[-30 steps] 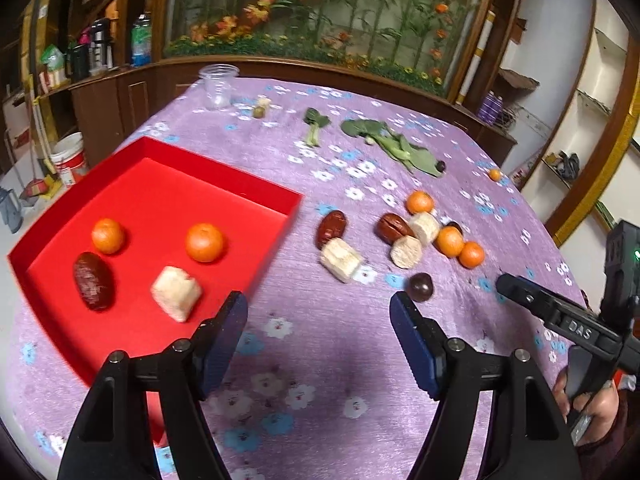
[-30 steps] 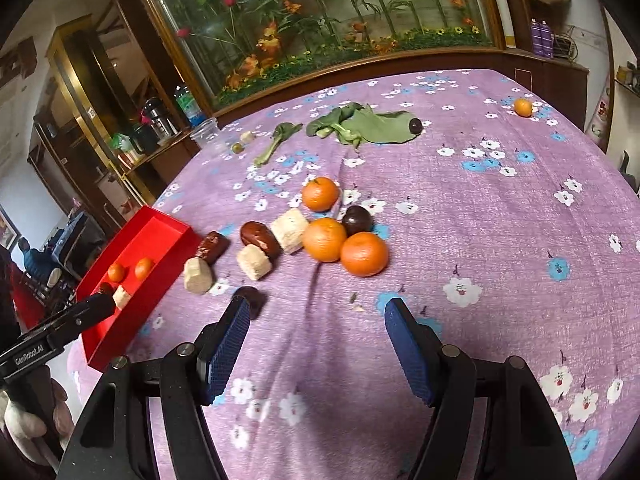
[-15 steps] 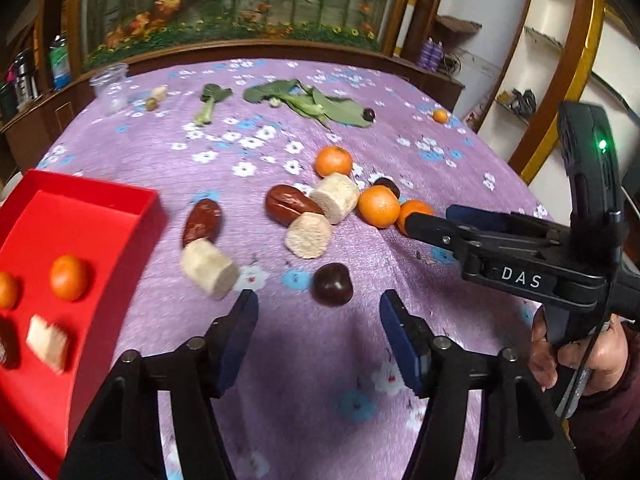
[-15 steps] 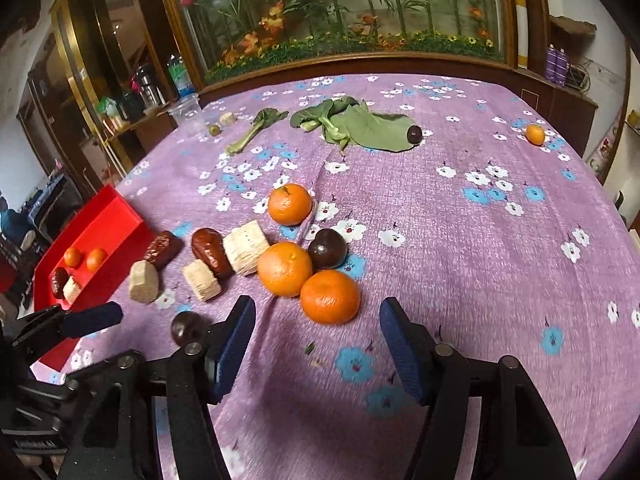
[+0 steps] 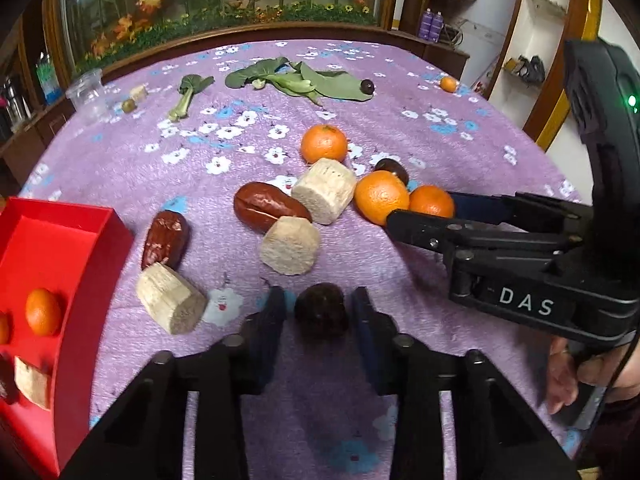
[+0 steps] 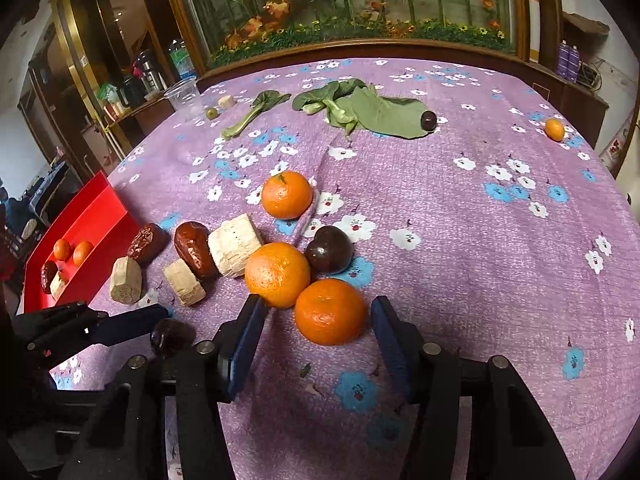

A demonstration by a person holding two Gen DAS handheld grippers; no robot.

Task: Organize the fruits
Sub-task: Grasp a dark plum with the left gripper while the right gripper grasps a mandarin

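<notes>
My left gripper [image 5: 319,310] is open, its jaws close on either side of a dark plum [image 5: 321,314] on the purple cloth, small gaps showing. My right gripper [image 6: 318,330] is open around the nearest orange [image 6: 330,311], not touching it; it also shows in the left wrist view [image 5: 420,210]. More oranges [image 6: 277,273], another plum [image 6: 329,249], red dates [image 5: 268,206] and pale cane chunks [image 5: 325,191] lie clustered beyond. The red tray [image 5: 60,236] at left holds oranges, a date and a chunk.
Green leaves [image 6: 360,110] with a plum [image 6: 428,121], a clear cup [image 6: 186,96], a small orange [image 6: 555,129] and an olive lie at the far side of the table. Wooden cabinets and a planter ring the far edge.
My left gripper has swung right from the tray, moved in to the dark plum and narrowed around it. My right gripper has advanced until its jaws flank the nearest orange.
</notes>
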